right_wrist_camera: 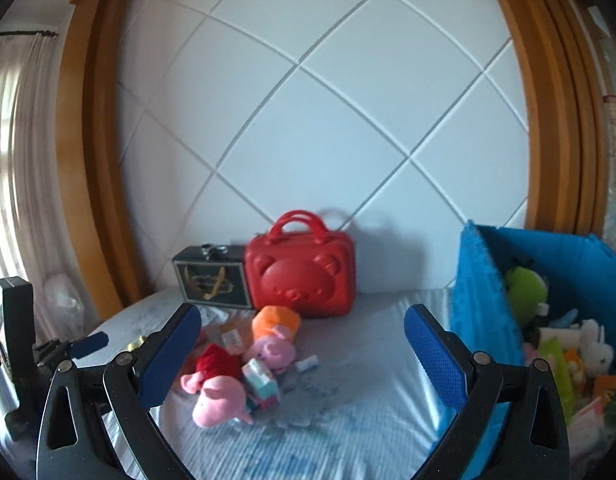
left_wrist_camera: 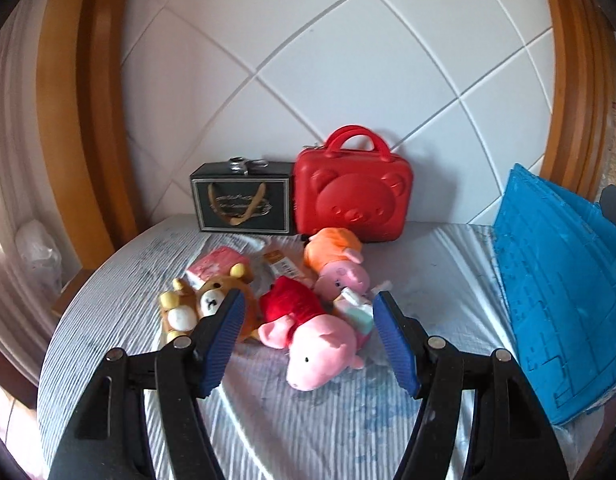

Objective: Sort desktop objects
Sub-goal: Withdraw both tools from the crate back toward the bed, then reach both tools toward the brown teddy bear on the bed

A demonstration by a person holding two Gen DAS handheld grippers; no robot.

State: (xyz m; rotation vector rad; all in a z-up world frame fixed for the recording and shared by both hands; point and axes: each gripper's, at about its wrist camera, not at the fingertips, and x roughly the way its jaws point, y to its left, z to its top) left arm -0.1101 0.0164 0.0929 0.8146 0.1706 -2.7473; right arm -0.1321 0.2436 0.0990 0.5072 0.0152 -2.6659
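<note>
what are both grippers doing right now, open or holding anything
left gripper: open, holding nothing, above the pink pig plush.
right gripper: open, holding nothing.

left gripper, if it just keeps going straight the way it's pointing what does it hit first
Most likely the pink pig toy in the red dress, which lies on the bed between and just beyond the open left gripper. Depth is hard to judge through the fisheye, so the small packet beside it could be touched too.
</note>
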